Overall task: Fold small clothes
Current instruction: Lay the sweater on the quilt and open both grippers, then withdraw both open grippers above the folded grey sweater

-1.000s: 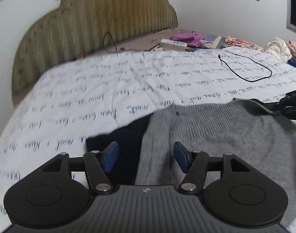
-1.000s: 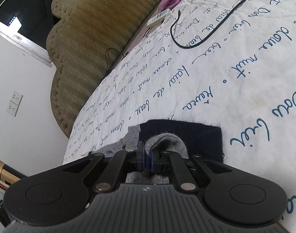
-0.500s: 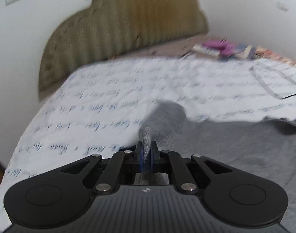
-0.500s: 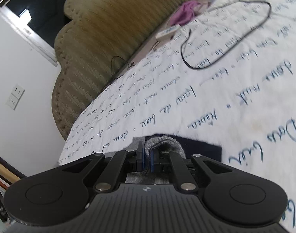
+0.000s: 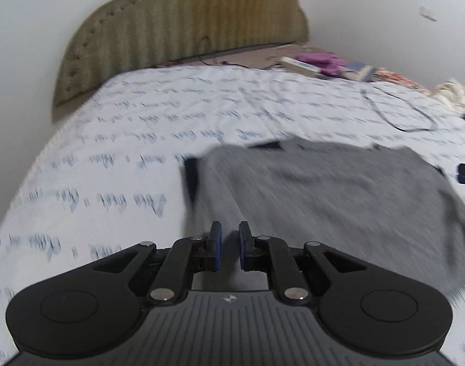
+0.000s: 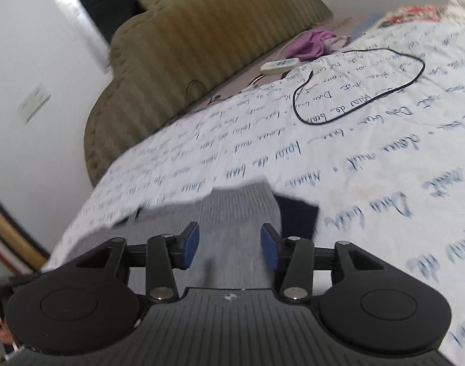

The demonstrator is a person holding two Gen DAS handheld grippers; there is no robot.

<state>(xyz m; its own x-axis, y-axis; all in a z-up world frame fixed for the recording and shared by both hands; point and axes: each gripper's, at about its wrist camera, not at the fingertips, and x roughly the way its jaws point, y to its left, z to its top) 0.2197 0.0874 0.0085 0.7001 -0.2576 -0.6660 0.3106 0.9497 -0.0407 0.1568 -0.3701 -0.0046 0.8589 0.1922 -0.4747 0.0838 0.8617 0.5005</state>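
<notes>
A grey knit garment (image 5: pixel 339 195) lies folded flat on the white bedspread (image 5: pixel 110 158), with a dark navy part (image 5: pixel 191 180) showing at its left edge. My left gripper (image 5: pixel 230 245) hovers over the garment's near edge with its jaws slightly apart and nothing between them. In the right wrist view the same grey garment (image 6: pixel 232 213) lies under my right gripper (image 6: pixel 230 245), which is wide open and empty. The navy part (image 6: pixel 299 216) shows at the right of the grey cloth.
A black cable (image 6: pixel 354 91) loops on the bedspread farther back. A white remote (image 6: pixel 278 64) and purple cloth (image 6: pixel 308 44) lie by the olive headboard (image 6: pixel 201 45). More clothes (image 5: pixel 452 94) are piled at the far right. The bed's left edge (image 5: pixel 24 183) is close.
Both grippers were shut on the grey cloth half a second ago. Both have let go. The garment now lies flat, and the right gripper has opened wide.
</notes>
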